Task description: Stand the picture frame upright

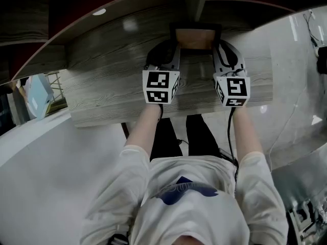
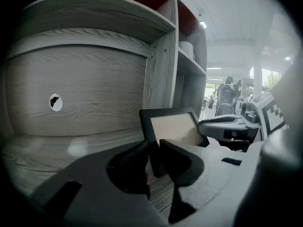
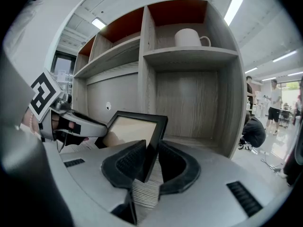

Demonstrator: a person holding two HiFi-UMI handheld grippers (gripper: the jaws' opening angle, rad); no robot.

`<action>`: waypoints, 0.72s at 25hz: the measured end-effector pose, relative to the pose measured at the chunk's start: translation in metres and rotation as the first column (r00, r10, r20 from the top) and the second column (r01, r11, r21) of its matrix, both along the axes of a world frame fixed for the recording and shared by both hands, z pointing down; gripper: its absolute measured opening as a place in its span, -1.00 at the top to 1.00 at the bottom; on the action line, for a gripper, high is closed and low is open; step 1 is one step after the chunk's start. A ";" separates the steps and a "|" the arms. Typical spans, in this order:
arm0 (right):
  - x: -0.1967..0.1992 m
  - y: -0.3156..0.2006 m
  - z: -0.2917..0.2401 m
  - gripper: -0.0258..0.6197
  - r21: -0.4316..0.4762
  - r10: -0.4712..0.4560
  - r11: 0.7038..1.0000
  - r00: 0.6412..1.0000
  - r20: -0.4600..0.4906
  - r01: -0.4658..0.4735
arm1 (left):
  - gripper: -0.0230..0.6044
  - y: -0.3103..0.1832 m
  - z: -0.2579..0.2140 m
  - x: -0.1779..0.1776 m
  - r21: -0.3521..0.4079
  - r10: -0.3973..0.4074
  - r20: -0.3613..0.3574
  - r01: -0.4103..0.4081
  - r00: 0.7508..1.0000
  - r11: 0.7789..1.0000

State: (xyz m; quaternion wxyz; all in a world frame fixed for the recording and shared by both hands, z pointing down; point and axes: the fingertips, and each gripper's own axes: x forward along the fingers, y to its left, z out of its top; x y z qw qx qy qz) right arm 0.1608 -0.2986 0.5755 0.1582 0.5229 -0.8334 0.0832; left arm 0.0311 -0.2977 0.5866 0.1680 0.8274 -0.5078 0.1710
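One frame (image 1: pixel 194 38) is counted. Two grippers are counted: the left hand-held gripper (image 2: pixel 154 156) and the right hand-held gripper (image 3: pixel 150 151). Two marker cubes (image 1: pixel 160 86) (image 1: pixel 233 90) are seen, one per gripper. One mug (image 3: pixel 188 37), one shelf unit (image 3: pixel 189 54) and one table (image 1: pixel 102 88) are also seen.

Picture frame (image 1: pixel 195 38) tilts over the grey wood-grain shelf board (image 1: pixel 102 80).

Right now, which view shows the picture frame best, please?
The right gripper view: the picture frame shows its black border and pale face, tilted, with the right gripper closed on its right edge. The left gripper view has the left gripper covering its lower corner; the head view shows only its upper part between both grippers.
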 end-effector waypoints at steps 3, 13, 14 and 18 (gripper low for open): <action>0.000 -0.001 0.003 0.68 -0.002 -0.002 1.000 1.000 0.002 0.002 | 0.66 -0.001 0.004 0.000 -0.001 -0.004 0.001 0.004 1.000 1.000; 0.000 -0.005 0.017 0.68 -0.021 0.001 1.000 1.000 -0.005 -0.001 | 0.67 -0.006 0.016 0.000 -0.006 0.000 0.031 0.000 1.000 1.000; 0.001 -0.006 0.018 0.69 -0.022 0.004 1.000 1.000 -0.008 -0.004 | 0.67 -0.007 0.017 0.000 -0.007 0.001 0.033 -0.001 0.999 1.000; 0.004 -0.011 0.020 0.72 -0.027 0.024 0.999 1.000 -0.007 -0.024 | 0.68 -0.010 0.020 0.001 -0.007 0.008 0.040 -0.007 0.999 1.000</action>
